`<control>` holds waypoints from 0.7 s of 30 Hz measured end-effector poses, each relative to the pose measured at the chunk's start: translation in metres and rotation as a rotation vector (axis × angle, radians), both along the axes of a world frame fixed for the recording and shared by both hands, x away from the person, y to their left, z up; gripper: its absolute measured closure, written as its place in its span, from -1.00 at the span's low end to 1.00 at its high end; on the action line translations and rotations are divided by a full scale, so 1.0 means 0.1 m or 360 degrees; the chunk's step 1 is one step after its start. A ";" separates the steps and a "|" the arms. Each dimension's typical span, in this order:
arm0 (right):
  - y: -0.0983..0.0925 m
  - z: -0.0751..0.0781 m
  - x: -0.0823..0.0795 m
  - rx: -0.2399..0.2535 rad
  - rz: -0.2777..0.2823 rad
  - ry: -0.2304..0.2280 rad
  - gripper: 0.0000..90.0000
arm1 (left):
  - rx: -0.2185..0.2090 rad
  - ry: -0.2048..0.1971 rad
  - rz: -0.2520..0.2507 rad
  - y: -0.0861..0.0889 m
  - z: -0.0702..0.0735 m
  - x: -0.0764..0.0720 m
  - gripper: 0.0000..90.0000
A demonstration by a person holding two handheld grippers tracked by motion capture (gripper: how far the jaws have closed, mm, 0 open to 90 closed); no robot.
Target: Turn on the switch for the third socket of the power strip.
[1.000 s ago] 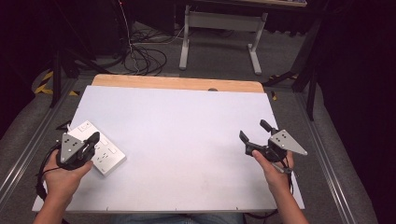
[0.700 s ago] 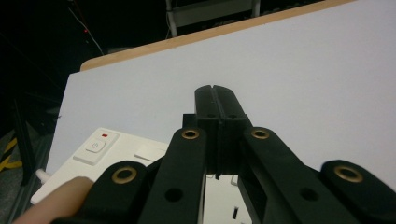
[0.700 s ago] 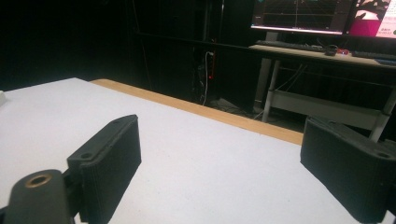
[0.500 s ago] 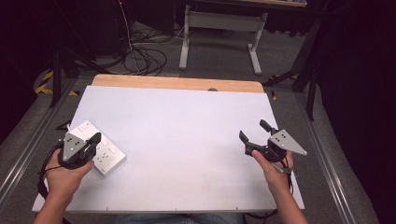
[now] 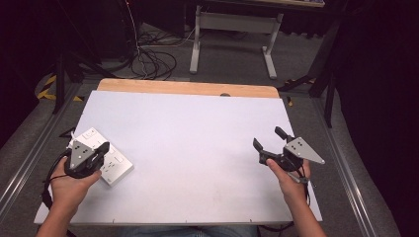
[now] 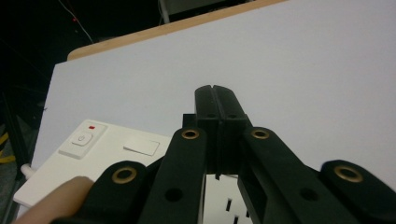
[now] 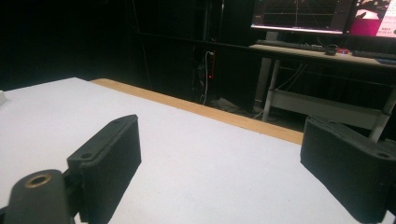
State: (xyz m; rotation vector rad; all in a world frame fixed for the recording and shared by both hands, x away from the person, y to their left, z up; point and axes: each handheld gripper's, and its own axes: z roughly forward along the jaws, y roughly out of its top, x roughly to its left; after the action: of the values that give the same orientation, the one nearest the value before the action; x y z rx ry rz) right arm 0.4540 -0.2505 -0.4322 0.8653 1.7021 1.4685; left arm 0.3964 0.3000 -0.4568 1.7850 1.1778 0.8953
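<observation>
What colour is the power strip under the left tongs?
White power strip, clearest in the left gripper view.

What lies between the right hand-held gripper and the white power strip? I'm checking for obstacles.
Bare white table top in the high view; nothing lies between the right hand-held gripper and the power strip.

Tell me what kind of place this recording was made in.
Probably a lab or recording studio: a white table ringed by dark drapes, loose cables on the floor, and a desk with lit monitors behind.
</observation>
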 end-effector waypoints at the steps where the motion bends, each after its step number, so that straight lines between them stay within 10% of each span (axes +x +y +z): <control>1: 0.00 0.00 0.00 0.0000 0.0001 0.0001 -0.72 | 0.0002 0.0008 -0.0005 -0.01 -0.01 0.00 1.00; 21: 0.00 0.00 0.00 -0.0004 -0.0003 0.0002 -0.72 | 0.0060 0.0110 -0.0047 -0.06 -0.08 0.07 1.00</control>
State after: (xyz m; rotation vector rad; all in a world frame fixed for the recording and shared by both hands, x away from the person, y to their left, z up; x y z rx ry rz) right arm 0.4539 -0.2502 -0.4322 0.8665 1.7033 1.4647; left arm 0.4035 0.2943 -0.4649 1.8718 1.1820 0.8498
